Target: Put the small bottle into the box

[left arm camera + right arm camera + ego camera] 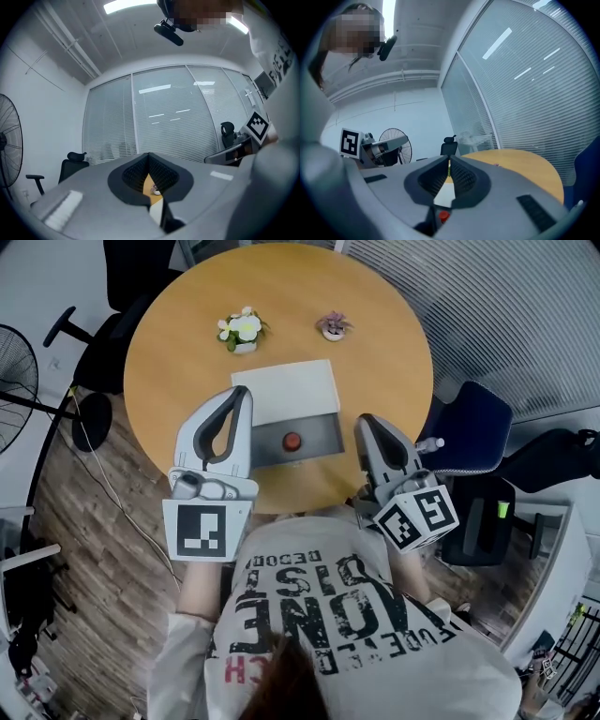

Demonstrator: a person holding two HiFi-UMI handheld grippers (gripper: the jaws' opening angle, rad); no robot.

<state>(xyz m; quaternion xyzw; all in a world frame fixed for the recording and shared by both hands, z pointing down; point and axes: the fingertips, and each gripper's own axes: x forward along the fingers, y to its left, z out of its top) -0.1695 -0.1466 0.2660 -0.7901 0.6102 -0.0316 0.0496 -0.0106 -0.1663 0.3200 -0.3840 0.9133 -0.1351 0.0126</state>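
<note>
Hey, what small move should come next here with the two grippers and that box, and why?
Probably lower the right gripper toward the front edge of the open grey compartment of the box, to start closing it. The bottle, red cap up, already sits inside, and both that gripper and the left gripper are shut, empty and off the box. Whether it slides shut I cannot tell.

The box point(286, 395) sits on the bench point(178, 352) by its near edge — the bottle point(292, 440) lies in the box's near part. Behind the box stand a left plant point(242, 331) and a right plant point(333, 325), apart.
</note>
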